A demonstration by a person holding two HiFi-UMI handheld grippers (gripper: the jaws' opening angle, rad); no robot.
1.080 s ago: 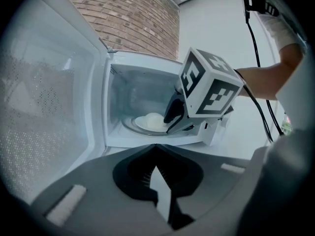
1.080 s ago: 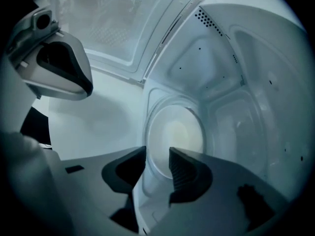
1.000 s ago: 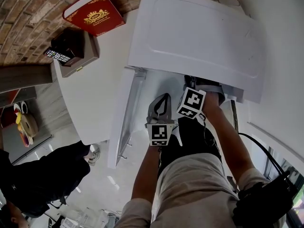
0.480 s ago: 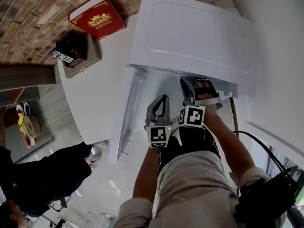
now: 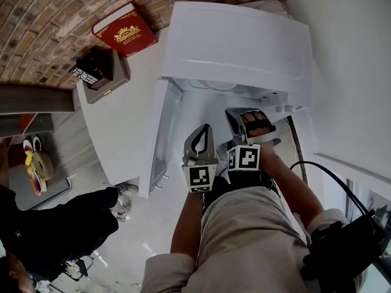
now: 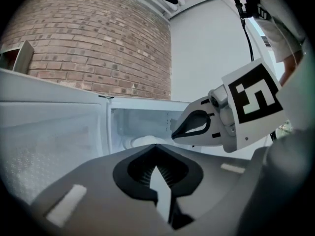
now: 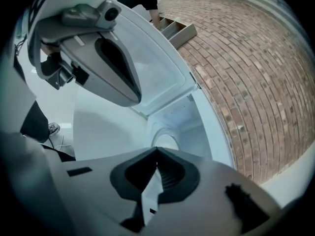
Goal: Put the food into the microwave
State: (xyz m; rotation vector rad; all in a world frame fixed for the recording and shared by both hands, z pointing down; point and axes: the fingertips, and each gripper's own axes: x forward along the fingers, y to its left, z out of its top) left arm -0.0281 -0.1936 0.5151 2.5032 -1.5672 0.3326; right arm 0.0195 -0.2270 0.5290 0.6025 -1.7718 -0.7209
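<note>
Microwave (image 5: 238,41) cavity: hidden from the head view beneath its own top. Pale round item (image 6: 142,141) inside: blurred in both gripper views, contents not determinable. Red book (image 5: 125,29) on the desk (image 5: 122,121), far corner: cover print too small to read. Second person (image 5: 61,224): cut off by the lower-left edge.

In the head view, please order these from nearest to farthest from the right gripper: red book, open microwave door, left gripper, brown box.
1. The left gripper: directly beside the right gripper, on its left.
2. The microwave door: open, beyond the left gripper, further left.
3. The brown box and the red book: far upper left in the picture; too close to call between them.
</note>
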